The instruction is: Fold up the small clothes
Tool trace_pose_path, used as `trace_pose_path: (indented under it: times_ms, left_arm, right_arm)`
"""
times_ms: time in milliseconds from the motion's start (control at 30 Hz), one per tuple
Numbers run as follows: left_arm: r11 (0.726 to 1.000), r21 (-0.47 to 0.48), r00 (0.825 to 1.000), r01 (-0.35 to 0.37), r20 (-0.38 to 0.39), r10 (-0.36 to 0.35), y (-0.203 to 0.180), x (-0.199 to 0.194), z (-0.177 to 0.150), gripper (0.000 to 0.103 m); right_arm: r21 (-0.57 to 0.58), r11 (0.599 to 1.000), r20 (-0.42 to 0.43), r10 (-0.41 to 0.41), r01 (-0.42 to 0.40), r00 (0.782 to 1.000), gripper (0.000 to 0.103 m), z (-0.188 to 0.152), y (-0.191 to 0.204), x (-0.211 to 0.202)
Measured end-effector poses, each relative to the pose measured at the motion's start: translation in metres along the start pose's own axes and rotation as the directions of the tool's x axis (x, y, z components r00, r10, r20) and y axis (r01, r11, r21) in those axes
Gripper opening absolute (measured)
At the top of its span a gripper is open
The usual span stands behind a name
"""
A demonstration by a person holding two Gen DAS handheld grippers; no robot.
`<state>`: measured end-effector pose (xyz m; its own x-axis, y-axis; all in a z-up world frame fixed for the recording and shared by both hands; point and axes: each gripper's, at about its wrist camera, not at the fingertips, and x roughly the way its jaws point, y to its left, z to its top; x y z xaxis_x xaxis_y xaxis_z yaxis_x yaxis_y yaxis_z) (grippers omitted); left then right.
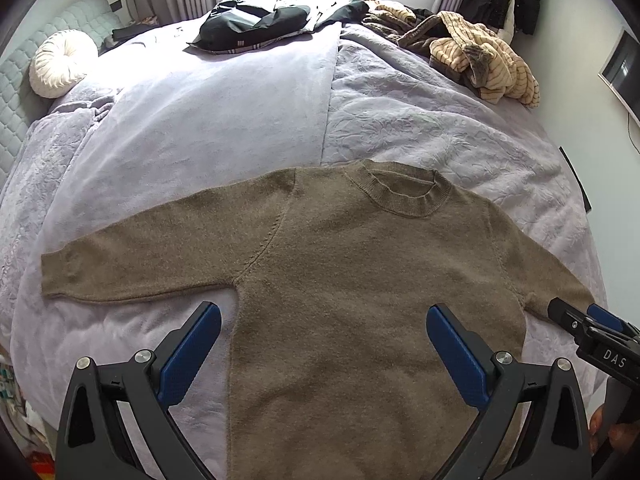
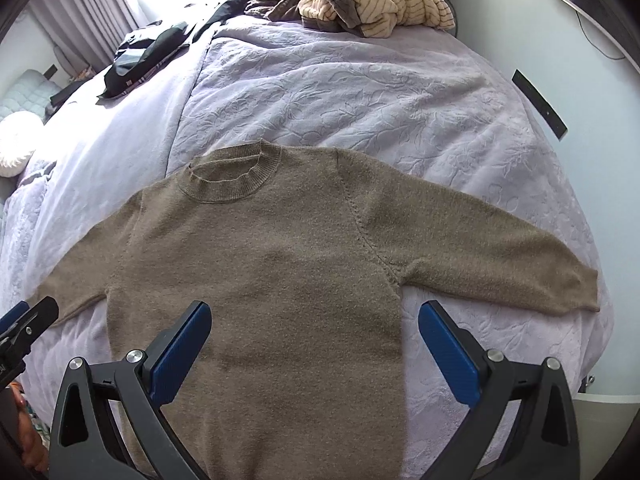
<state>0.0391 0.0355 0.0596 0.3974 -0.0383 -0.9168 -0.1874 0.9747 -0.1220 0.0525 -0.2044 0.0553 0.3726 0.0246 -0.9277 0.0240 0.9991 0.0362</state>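
Left wrist view: brown sweater [image 1: 340,280] spread flat on the bed [image 1: 200,120].
Sleeves lie out sideways, likely ready for folding. Left gripper [image 1: 324,340] and right gripper [image 2: 314,340] hover above the lower body, fingers wide apart, holding nothing.

Left black two-finger gripper with blue ribbed pads [image 1: 324,336]: jaws spread wide, nothing held. Right black gripper with blue pads [image 2: 314,334]: likewise spread, side by side.

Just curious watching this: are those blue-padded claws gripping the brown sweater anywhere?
No. The left gripper and right gripper are both open above the sweater, holding nothing.
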Motion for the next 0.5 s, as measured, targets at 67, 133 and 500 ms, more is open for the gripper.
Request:
trace_pose_path:
  times_ms: [67, 133, 500]
  left_arm:
    - [1.000, -0.002, 1.000, 0.006, -0.008, -0.006, 0.000, 0.002, -0.001, 0.103]
    - [1.000, -0.001, 1.000, -0.002, -0.020, 0.002, 0.000, 0.003, -0.001, 0.103]
    - [0.999, -0.011, 0.999, -0.034, -0.017, 0.034, 0.001, 0.005, -0.011, 0.103]
  right_arm:
    - [0.007, 1.000, -0.001, 0.003, -0.003, 1.000, 0.103, 0.001, -0.002, 0.000]
    - [0.015, 1.000, 0.000, 0.004, -0.004, 1.000, 0.103, 0.002, -0.004, 0.000]
    - [-0.004, 1.000, 0.030, 0.028, -0.027, 0.999, 0.103, 0.008, 0.002, -0.008]
